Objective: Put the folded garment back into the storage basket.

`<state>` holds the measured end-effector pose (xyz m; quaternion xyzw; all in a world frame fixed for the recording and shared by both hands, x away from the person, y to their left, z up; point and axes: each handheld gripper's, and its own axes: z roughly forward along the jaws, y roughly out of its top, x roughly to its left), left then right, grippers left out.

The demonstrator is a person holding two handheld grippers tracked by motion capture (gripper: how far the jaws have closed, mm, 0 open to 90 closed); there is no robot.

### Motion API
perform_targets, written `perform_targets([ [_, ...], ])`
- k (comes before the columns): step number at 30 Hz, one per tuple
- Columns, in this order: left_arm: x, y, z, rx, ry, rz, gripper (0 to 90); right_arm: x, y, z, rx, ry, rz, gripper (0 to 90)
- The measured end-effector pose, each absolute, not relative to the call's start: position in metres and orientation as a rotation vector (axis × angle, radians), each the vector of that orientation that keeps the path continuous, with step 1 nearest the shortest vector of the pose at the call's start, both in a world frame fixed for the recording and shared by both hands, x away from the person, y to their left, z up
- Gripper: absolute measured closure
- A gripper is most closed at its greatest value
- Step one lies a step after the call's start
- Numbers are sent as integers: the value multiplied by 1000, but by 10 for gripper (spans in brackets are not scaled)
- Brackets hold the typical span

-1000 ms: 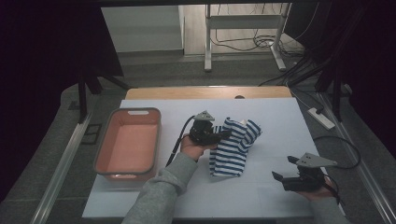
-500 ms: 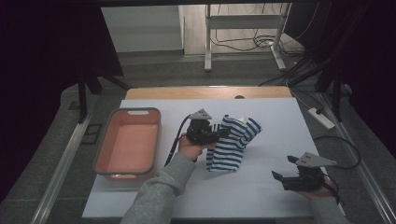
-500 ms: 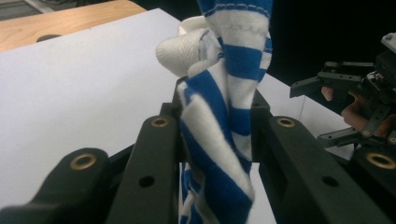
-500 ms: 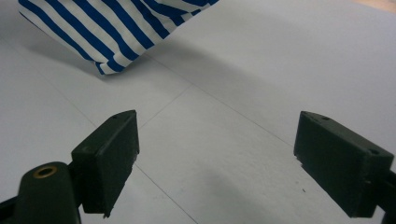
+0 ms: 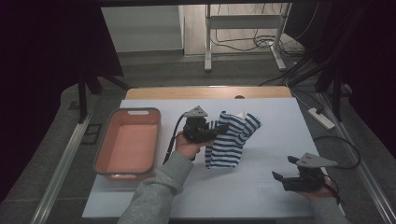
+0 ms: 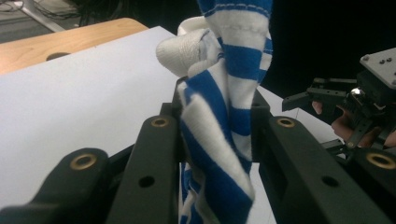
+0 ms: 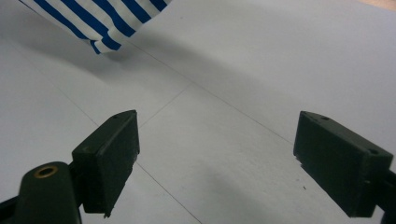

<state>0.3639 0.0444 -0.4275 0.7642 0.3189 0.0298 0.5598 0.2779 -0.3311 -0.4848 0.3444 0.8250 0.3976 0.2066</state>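
Note:
A blue-and-white striped cloth (image 5: pixel 231 140) hangs partly lifted over the middle of the white table (image 5: pixel 261 196). My left gripper (image 5: pixel 219 128) is shut on the cloth's upper left edge; in the left gripper view the striped cloth (image 6: pixel 219 126) is bunched tight between the two black jaws. Its lower end still touches the table. My right gripper (image 5: pixel 284 169) rests low near the table's front right, apart from the cloth, its jaws wide open with nothing between them. In the right gripper view the open gripper (image 7: pixel 217 163) faces bare table, a corner of the cloth (image 7: pixel 105 21) at top left.
A salmon-coloured tub (image 5: pixel 128 142) with a grey rim stands on the table's left side. A bare wooden strip (image 5: pixel 205 92) runs along the far edge. A power strip (image 5: pixel 322 117) and cables lie on the floor at the right.
The left gripper has drawn the cloth slightly upward and toward the back, so more of it hangs off the table. The right gripper has stayed where it was.

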Motion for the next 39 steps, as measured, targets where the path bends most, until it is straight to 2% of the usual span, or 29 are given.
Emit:
perform_targets([
  [39,346,66,-402,1733,735,120,734,278,-330,-486,957,2305,1100,150],
])
